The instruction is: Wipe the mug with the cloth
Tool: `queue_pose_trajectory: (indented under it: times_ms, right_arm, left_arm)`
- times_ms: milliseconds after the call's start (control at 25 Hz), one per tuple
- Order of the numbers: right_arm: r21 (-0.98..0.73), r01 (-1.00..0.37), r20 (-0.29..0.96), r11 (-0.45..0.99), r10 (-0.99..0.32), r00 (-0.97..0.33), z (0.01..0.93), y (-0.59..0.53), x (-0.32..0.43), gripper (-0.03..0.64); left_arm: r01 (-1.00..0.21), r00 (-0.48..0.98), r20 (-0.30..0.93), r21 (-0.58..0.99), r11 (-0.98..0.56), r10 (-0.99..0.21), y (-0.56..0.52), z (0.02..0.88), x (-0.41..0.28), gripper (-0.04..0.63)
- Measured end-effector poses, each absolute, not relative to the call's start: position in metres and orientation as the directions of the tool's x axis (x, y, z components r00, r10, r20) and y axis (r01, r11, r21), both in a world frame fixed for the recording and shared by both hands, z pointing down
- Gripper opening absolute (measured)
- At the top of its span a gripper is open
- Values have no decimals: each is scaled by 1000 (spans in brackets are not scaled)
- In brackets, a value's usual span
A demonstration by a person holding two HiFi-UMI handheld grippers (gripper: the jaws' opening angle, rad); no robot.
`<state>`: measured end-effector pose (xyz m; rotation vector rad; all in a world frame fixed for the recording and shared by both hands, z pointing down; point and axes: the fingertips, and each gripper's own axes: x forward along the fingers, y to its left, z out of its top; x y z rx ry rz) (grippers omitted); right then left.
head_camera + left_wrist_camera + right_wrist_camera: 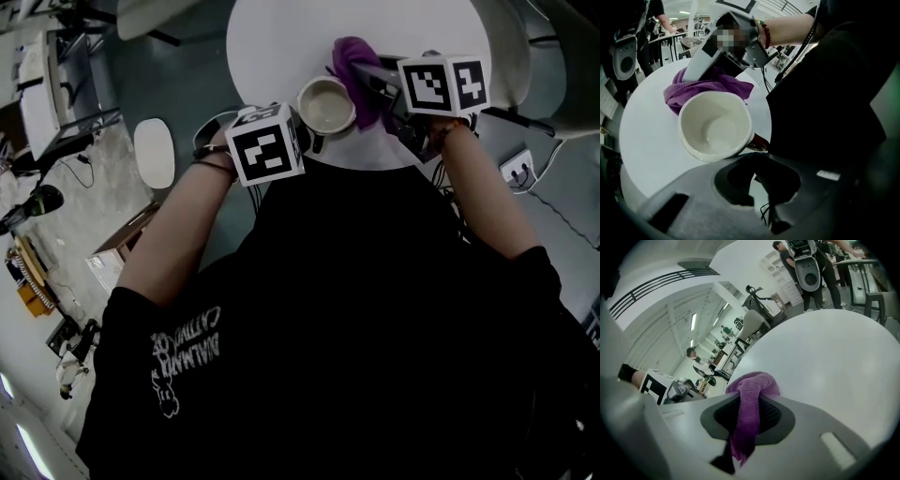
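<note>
The mug (325, 105) stands on the round white counter (281, 47), near the edge closest to the person; its mouth faces up and the inside is pale. Its dark reddish handle (759, 142) points toward the person. The left gripper (305, 139) comes down steeply on it from that side; in the left gripper view the jaws are drawn together on the handle, with the bowl of the mug just beyond their tips.

The purple cloth (354, 58) lies bunched on the counter just beside the mug, on its far right side as the head view shows it; from the left gripper view it sits right behind the mug's far rim, though whether it touches the mug cannot be told. The right gripper (375, 84) reaches in from the right at a shallower slant. Its jaws are clamped on the cloth; in the right gripper view a fold of it runs down between them and a wad bulges out past their tips.

Both marker cubes sit uppermost on the grippers, one on each side of the mug. The person's bare forearms lead back to a black shirt (356, 309); a beaded bracelet (764, 33) circles the right wrist, and dark bands (214, 161) the left. An oval white seat (155, 150) stands on the floor to the left of the counter.
</note>
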<state>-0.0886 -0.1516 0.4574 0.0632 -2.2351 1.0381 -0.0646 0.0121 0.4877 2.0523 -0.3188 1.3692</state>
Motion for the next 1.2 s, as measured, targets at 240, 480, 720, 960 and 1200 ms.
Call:
queue_pose_trajectory:
  times_ms: [240, 480, 720, 960, 1200]
  right_arm:
    - [-597, -165, 631, 785, 333, -700, 455, -148, -104, 69]
    - [-567, -149, 646, 810, 326, -690, 445, -155, -126, 71]
    - [-629, -148, 524, 763, 275, -806, 403, -155, -141, 70]
    - [-611, -121, 379, 782, 155, -912, 327, -153, -170, 70]
    - [-644, -155, 283, 749, 45, -958, 244, -95, -134, 69]
  left_arm:
    - [-537, 462, 880, 379, -754, 114, 9, 487, -63, 5]
    - [-576, 502, 863, 385, -721, 60, 7, 481, -74, 5]
    - [-708, 509, 855, 348, -615, -103, 16, 478, -96, 5]
    - [-812, 383, 858, 136, -568, -342, 8, 452, -155, 5]
    - [-889, 403, 684, 450, -82, -608, 83, 399, -198, 5]
